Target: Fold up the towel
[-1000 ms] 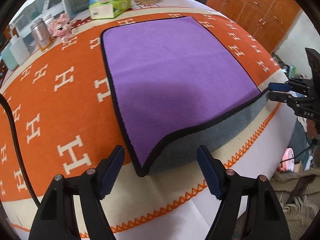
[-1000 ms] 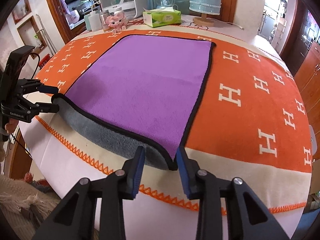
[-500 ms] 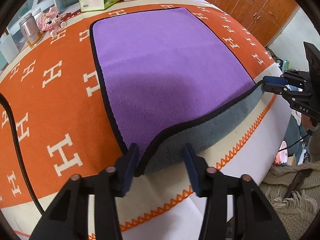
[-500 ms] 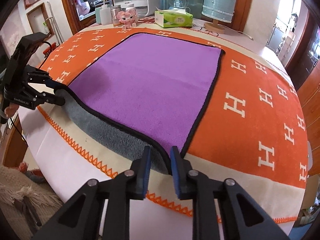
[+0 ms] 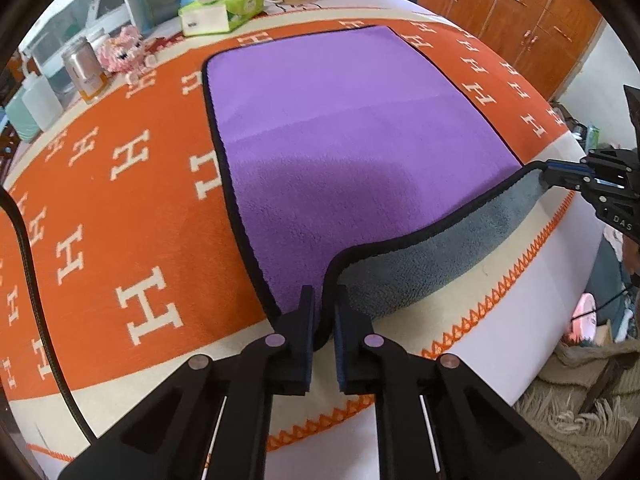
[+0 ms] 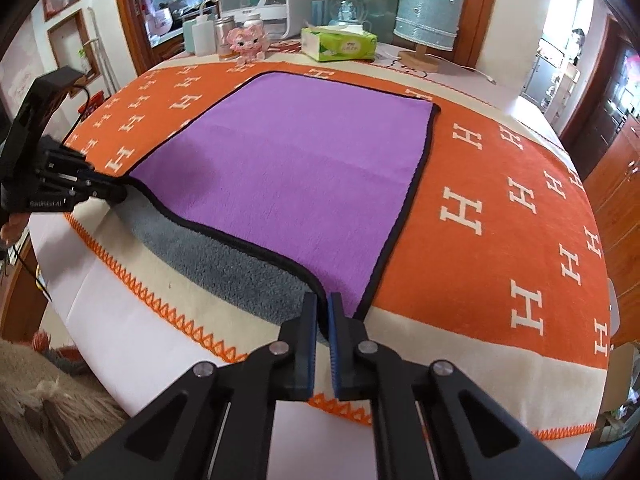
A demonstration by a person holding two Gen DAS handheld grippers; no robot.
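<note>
Mostly flat, purple towel [image 5: 352, 148] shows its grey, black-edged underside.

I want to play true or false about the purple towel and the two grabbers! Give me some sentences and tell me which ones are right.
1. The left gripper is shut on a near corner of the towel. True.
2. The right gripper is wide open above the towel. False: its fingers pinch the other near corner.
3. The towel's underside is gray. True: it shows along the lifted near edge.
4. The towel is already folded in half. False: it lies spread on the orange blanket, only the near edge raised.
5. The tissue box sits on the towel. False: it stands beyond the far edge, near the lamp.
</note>
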